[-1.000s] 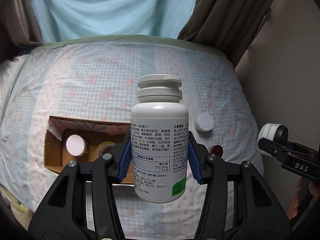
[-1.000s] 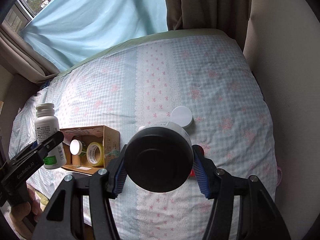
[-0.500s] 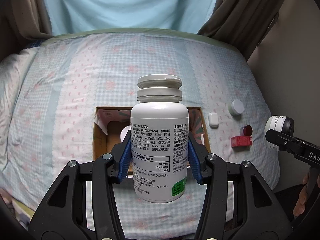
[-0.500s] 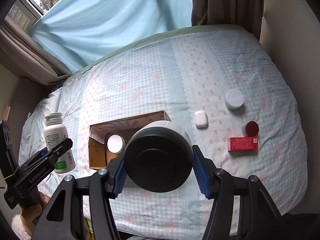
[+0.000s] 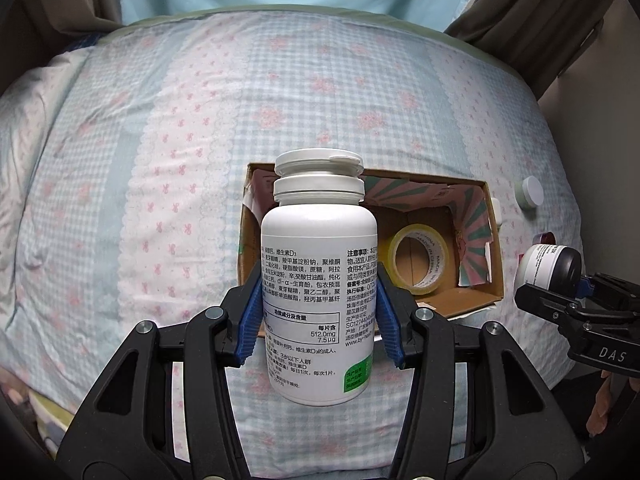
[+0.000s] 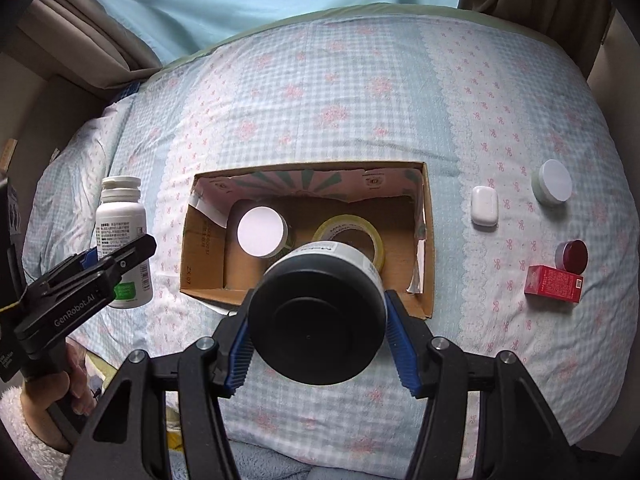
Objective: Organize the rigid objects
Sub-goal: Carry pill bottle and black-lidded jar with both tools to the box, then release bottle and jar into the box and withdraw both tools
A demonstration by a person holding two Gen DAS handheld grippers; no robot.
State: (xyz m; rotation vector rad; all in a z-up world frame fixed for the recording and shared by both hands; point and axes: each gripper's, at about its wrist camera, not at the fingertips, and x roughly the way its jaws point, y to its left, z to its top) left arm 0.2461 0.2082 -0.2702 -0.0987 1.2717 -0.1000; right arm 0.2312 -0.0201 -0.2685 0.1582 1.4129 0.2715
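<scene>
A checked bedspread (image 6: 320, 92) covers the bed below a pale blue curtain. The left gripper (image 5: 320, 316) clamps a white pill bottle (image 5: 319, 280) upright before the cardboard box (image 5: 494, 280). Only the right wrist view shows the right gripper (image 6: 320, 340) gripping a black-capped jar (image 6: 318, 320), with a white-lidded jar (image 6: 262, 231) and tape roll (image 6: 332, 226) boxed beyond, and an earbud case (image 6: 484, 210) and red carton (image 6: 554, 284) to its right.

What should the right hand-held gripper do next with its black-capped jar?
Probably lower the black-capped white jar into the open cardboard box: the right hand-held gripper grips it above the box's front edge, with bare floor near the yellow tape roll.
</scene>
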